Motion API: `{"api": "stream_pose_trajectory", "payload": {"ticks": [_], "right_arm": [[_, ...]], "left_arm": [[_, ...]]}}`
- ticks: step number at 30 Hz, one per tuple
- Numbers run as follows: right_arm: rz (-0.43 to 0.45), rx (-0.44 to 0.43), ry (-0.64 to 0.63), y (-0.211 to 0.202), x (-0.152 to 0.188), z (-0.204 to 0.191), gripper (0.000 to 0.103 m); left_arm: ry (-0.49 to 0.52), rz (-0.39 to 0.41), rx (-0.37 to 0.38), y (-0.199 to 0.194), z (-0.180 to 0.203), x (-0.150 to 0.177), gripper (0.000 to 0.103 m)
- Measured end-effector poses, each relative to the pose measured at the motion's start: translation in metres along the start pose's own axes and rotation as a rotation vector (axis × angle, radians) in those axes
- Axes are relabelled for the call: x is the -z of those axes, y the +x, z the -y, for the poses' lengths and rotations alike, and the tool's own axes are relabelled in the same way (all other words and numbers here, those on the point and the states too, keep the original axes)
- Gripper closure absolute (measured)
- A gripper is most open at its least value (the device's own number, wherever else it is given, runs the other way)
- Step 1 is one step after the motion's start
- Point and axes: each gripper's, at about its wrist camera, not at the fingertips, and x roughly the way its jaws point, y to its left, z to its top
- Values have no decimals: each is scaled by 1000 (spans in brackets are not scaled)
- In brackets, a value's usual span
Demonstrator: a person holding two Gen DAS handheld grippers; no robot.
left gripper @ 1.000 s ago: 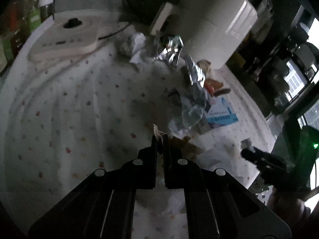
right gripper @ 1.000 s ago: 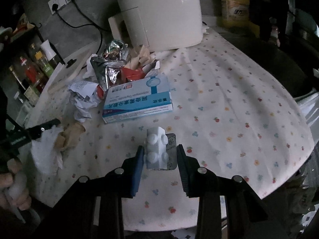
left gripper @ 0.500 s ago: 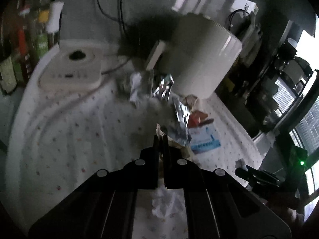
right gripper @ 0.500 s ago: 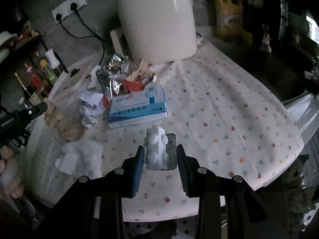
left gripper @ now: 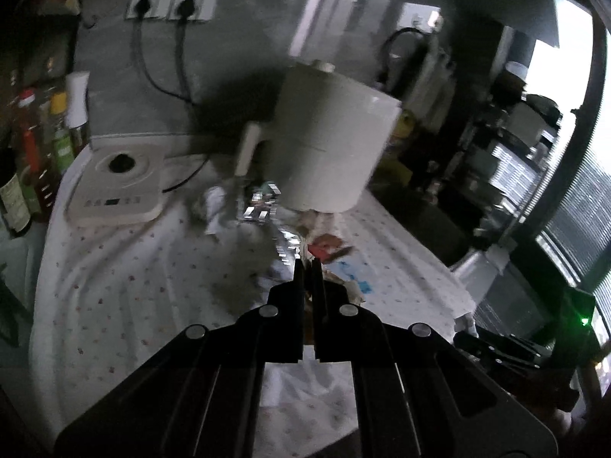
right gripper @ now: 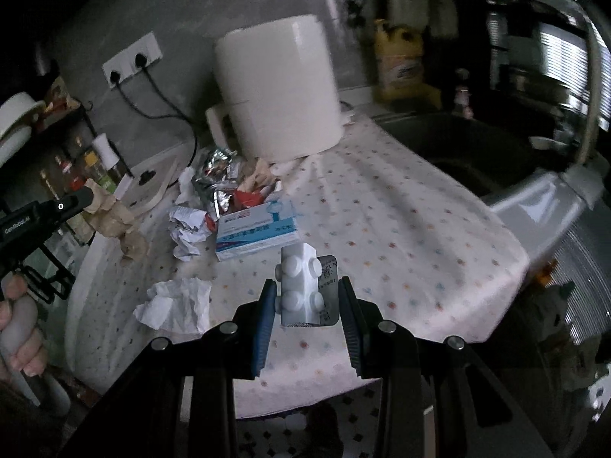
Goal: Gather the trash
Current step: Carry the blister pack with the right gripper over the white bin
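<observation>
My left gripper (left gripper: 306, 267) is shut on a crumpled brown paper (right gripper: 114, 217), held in the air off the table's left side; it also appears in the right wrist view (right gripper: 82, 198). My right gripper (right gripper: 307, 297) is shut on a folded pill blister pack (right gripper: 305, 290), held above the table's near edge. On the dotted tablecloth (right gripper: 401, 236) lie a white tissue (right gripper: 177, 305), a crumpled white paper (right gripper: 187, 229), a blue medicine box (right gripper: 256, 233), foil wrappers (right gripper: 215, 179) and red scraps (right gripper: 248, 196).
A white air fryer (right gripper: 278, 103) stands at the back of the table, a flat white appliance (left gripper: 118, 191) at the back left. Bottles (left gripper: 26, 160) stand on a left rack. A sink (right gripper: 450, 149) lies to the right. Cables run to wall sockets (right gripper: 131, 59).
Both grippers have risen and pulled back from the table. The left one lifted the brown paper up and left, leaving the white tissue lying on the cloth. The right still holds the blister pack.
</observation>
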Motion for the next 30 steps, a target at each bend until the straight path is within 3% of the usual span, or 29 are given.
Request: {"api": "stream_pose_trajectory", "payload": {"ticks": [17, 27, 29, 30], "right_arm": [[28, 236, 228, -104, 95, 92, 70], [-4, 348, 354, -125, 143, 147, 69], [-11, 356, 379, -123, 150, 156, 67], [-19, 366, 389, -122, 153, 159, 57]], "left_arm": [[189, -100, 258, -8, 125, 47, 99], [281, -207, 402, 19, 195, 87, 99], [300, -232, 421, 25, 206, 96, 99], [310, -245, 431, 28, 211, 101, 99]]}}
